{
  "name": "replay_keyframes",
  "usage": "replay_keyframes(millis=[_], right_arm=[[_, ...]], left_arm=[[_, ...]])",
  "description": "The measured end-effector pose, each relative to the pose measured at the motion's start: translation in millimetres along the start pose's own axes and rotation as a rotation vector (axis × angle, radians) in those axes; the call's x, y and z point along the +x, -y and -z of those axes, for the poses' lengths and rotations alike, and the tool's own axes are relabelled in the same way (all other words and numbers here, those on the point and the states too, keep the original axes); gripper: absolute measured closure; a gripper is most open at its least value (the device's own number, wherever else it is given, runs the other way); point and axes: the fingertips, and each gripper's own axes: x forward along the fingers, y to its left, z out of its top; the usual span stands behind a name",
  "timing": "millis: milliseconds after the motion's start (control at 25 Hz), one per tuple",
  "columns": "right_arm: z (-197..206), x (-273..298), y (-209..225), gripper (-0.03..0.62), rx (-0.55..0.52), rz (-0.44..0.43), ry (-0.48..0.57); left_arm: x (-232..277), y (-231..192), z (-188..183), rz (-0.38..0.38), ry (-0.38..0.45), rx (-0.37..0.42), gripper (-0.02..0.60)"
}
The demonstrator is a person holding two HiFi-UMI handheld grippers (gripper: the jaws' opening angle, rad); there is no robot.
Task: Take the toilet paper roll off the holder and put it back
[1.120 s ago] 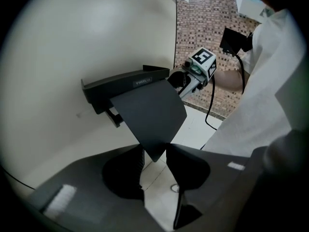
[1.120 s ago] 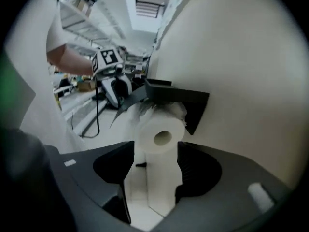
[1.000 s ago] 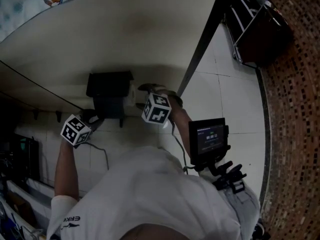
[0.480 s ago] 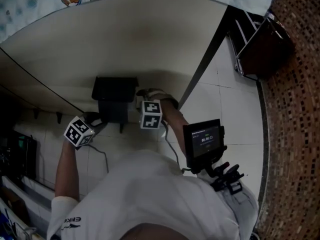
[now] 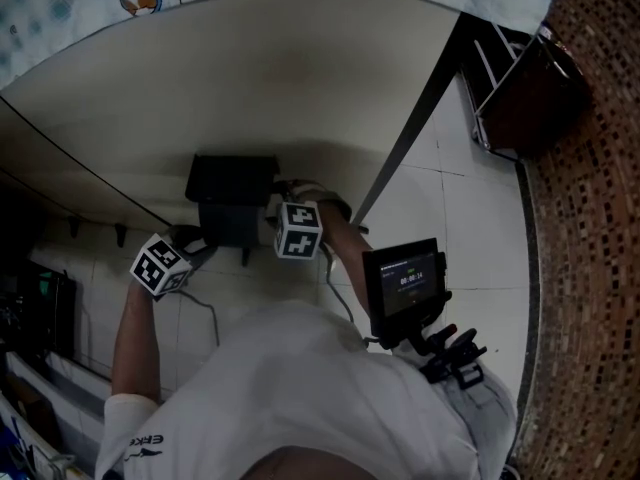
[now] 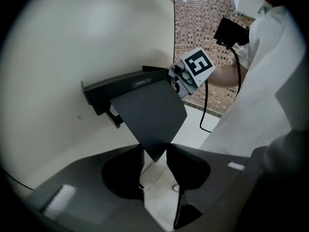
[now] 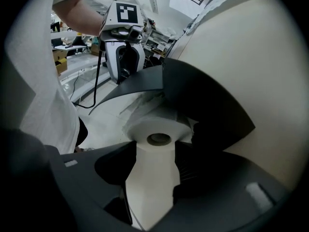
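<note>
A black toilet-paper holder (image 5: 232, 193) hangs on the cream wall (image 5: 300, 78). In the left gripper view its flat cover flap (image 6: 147, 112) is tilted outward, and the flap's lower corner dips between the fingers of my left gripper (image 6: 154, 161), whose jaws stand wide apart with no pad pressing on it. The white toilet paper roll (image 7: 157, 129) shows end-on with its cardboard core. My right gripper (image 7: 154, 158) is shut on it at the holder's open side, under the flap (image 7: 203, 105). In the head view the left gripper (image 5: 160, 265) sits left of the holder and the right gripper (image 5: 298, 230) to its right.
A small screen device (image 5: 405, 280) hangs at the person's waist, cables trailing from it. A dark slanted post (image 5: 405, 108) meets the white tiled floor (image 5: 460, 208). A black wire rack (image 5: 505, 63) stands at the upper right beside a brown mosaic wall (image 5: 590, 228).
My right gripper has moved left, closer in to the holder's side, with the roll in it. The left gripper has stayed at the holder's other side.
</note>
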Motion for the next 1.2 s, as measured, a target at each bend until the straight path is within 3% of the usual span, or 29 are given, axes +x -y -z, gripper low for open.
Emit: replay_keyframes(millis=[840,1200], right_arm=[[-19,17,4,0.336,0.212,-0.003,0.198],[-15,18,5,0.341,0.268,-0.006,0.223]], left_arm=[[-1,-5,3,0.008,-0.005,0.002,0.436],[1,-7,4,0.012,-0.003,0.003,0.437]])
